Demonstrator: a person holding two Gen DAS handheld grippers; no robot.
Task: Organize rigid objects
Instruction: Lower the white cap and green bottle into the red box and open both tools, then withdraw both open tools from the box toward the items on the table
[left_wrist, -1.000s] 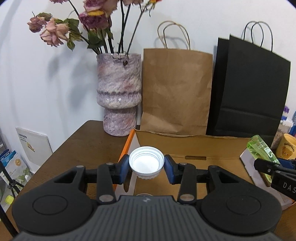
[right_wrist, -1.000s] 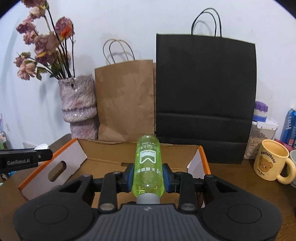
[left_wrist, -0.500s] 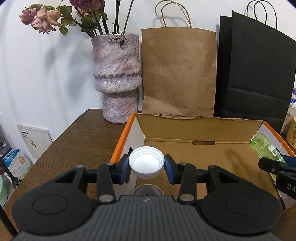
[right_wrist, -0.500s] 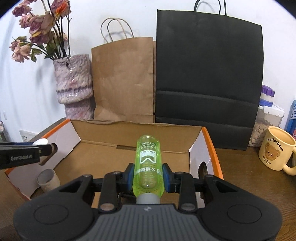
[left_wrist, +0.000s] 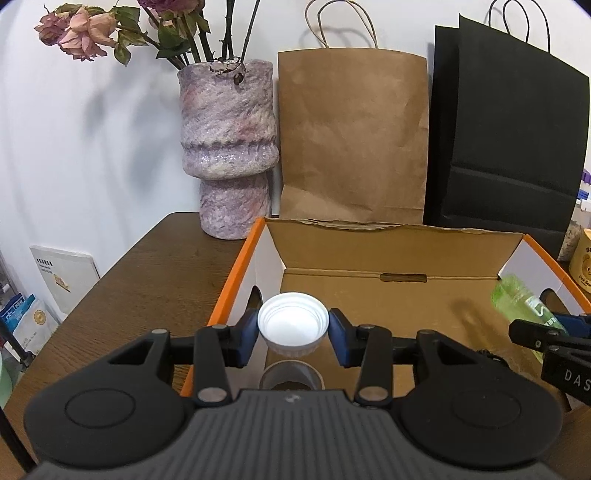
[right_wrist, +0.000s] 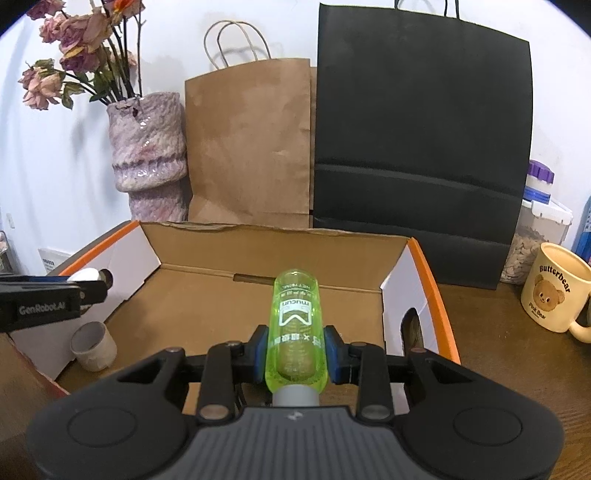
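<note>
- Cap (left_wrist: 293, 322): a white screw cap, hollow side up, between the blue pads of the left gripper (left_wrist: 293, 328), over the box (left_wrist: 391, 254) near its left wall. The jaws have just been opening a little with the cap between them; both pads look to be at its rim, so I read it as barely gripped, close to release.
- Bottle (right_wrist: 296, 326): a clear green one, lying along the right gripper (right_wrist: 296, 349), grey cap end toward the camera, clenched across its body by the jaws. It hangs over the box's right half, near the right wall with the handle cut-out.
- What has changed: a second ago both views sat higher and the box floor was mostly hidden; now both look down into the box, so both hands have come down over it. I judge the task to be at the drop-off for both things.
- Cup (right_wrist: 94, 345): a small grey paper cup already stands in the box's front left corner, right under the cap.
- Pose: both grippers tilt forward and down toward the box floor, side by side, the left one's arm visible at the left edge of the right view.
- Around the box on the brown surface (left_wrist: 147, 280): a vase (left_wrist: 229, 147) behind its left corner, a mug (right_wrist: 554, 295) off to its right.
</note>
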